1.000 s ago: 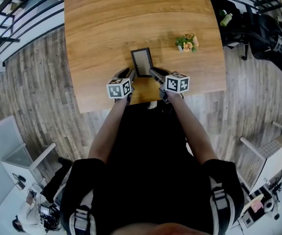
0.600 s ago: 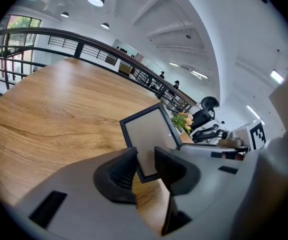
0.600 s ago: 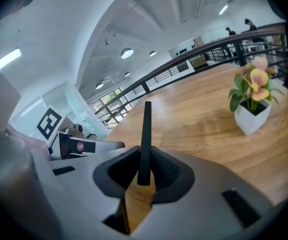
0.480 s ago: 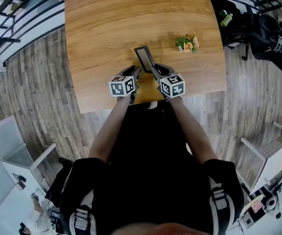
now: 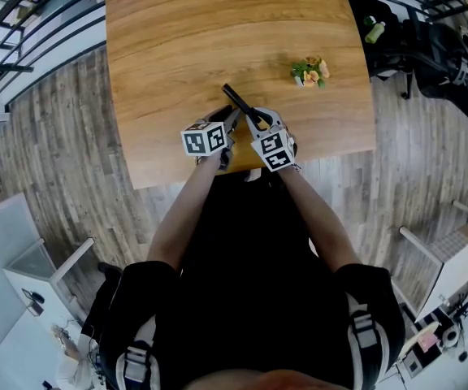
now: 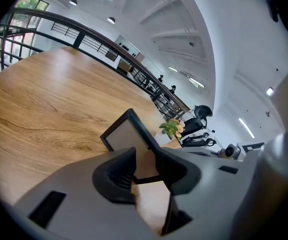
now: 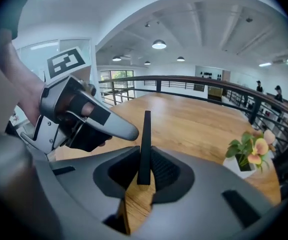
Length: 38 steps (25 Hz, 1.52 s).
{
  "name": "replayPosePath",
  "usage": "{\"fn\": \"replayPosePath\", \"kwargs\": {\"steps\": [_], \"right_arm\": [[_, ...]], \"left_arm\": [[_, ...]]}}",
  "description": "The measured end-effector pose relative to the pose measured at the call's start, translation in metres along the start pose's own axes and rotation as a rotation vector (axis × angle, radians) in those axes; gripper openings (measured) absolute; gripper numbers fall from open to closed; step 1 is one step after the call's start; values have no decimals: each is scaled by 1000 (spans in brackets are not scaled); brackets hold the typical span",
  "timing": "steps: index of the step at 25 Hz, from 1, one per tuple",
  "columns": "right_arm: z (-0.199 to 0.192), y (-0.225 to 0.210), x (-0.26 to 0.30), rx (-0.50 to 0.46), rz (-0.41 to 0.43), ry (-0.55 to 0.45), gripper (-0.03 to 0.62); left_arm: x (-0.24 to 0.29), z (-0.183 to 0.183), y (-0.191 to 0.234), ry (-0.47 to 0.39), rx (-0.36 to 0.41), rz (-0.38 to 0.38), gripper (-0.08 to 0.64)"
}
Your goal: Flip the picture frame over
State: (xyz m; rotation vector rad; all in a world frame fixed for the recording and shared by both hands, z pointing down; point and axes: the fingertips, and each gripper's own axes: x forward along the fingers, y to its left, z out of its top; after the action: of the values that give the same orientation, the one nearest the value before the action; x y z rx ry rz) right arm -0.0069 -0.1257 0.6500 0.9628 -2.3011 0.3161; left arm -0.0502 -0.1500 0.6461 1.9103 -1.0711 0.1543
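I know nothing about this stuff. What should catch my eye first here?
A black picture frame is held up on edge over the near side of the wooden table, pinched in the right gripper. A small potted flower sits alone farther right on the table.

Black rectangular picture frame held edgewise over brown wooden table, small potted flowering plant set behind, rightward.

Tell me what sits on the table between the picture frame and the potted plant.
Nothing: only bare wooden tabletop lies between the picture frame and the potted plant. The head view shows it, and the right gripper view agrees.
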Motion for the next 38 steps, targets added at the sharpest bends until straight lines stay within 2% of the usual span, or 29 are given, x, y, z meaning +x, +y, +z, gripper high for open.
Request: {"fn": "replayPosePath", "kwargs": {"steps": [11, 14, 18, 21, 24, 28, 34, 38], "right_arm": [[-3, 19, 3, -70, 46, 12, 76], [-3, 21, 2, -106, 51, 10, 78], [-4, 29, 3, -238, 46, 23, 83], [-5, 31, 1, -267, 56, 19, 83], [-6, 34, 0, -222, 95, 7, 85], [-4, 42, -1, -65, 202, -28, 125], [-15, 30, -8, 112, 252, -57, 155], [-19, 25, -12, 100, 251, -44, 155]], "left_arm": [[11, -2, 2, -6, -174, -7, 178], [13, -2, 5, -14, -223, 17, 184], [11, -5, 14, -3, -246, 76, 189], [9, -7, 14, -3, -260, 84, 192], [8, -8, 14, -4, -277, 67, 185], [7, -7, 15, -13, -313, 39, 118], [5, -4, 8, -32, -332, -43, 90], [6, -2, 2, -32, -309, -91, 80]]}}
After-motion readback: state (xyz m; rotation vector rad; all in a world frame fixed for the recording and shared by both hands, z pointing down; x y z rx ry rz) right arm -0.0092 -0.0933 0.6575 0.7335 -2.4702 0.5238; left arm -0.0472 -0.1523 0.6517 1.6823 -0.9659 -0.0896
